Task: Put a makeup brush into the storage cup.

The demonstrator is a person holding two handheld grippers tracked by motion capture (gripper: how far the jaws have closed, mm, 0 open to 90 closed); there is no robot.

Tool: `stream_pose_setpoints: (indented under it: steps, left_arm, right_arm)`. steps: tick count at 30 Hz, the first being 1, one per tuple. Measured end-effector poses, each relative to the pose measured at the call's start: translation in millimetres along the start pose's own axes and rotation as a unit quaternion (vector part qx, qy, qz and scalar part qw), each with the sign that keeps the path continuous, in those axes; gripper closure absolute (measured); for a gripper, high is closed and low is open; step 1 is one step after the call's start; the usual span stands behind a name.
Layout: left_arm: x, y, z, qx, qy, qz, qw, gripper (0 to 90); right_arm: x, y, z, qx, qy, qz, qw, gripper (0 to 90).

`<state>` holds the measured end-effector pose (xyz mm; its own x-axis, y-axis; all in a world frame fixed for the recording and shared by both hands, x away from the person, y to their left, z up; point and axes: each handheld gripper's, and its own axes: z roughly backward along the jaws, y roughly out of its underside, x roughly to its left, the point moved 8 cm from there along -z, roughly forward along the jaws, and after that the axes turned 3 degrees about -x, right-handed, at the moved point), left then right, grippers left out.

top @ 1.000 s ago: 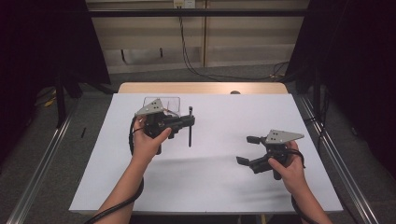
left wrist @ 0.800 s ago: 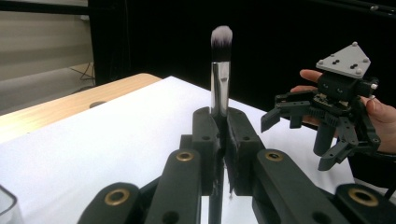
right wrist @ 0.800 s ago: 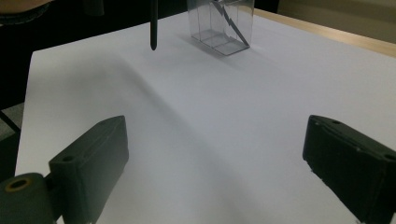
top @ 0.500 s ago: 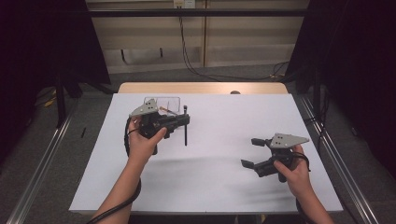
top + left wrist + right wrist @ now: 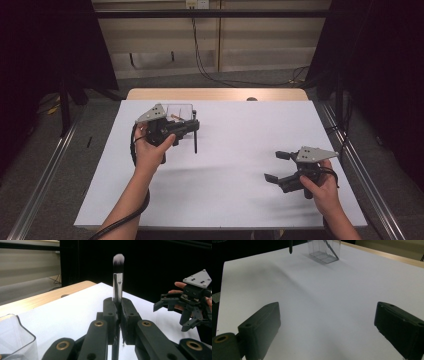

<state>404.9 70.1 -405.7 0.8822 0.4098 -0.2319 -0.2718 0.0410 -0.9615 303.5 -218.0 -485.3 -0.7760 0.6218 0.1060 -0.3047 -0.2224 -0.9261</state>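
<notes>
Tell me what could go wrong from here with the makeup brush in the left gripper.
The left gripper pinches the brush on its thin handle, so it might twist or slip when moved. The clear box sits right beside that gripper and could get knocked. The right gripper stands open and far off, too distant to steady anything.

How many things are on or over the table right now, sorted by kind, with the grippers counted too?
Makeup brush, clamped upright in the left gripper: 1
Clear plastic box standing on the white table: 1
Grippers, the left gripper shut on the brush and the right gripper with its jaws wide apart: 2
Total: 4
</notes>
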Motion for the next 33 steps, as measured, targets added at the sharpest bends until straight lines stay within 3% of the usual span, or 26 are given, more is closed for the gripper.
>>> stream_pose_setpoints:
  steps: [17,33]
  left_arm:
    - [6.7,-3.3,8.2,0.004,-0.016,-0.009,0.9998,83.9]
    - [18.6,-8.8,18.9,-0.006,-0.035,0.002,0.9994,83.9]
  right_arm:
    - [-3.6,12.1,13.5,0.002,0.01,-0.003,0.9999,6.7]
    - [-9.6,23.9,25.3,-0.007,0.02,-0.014,0.9997,6.7]
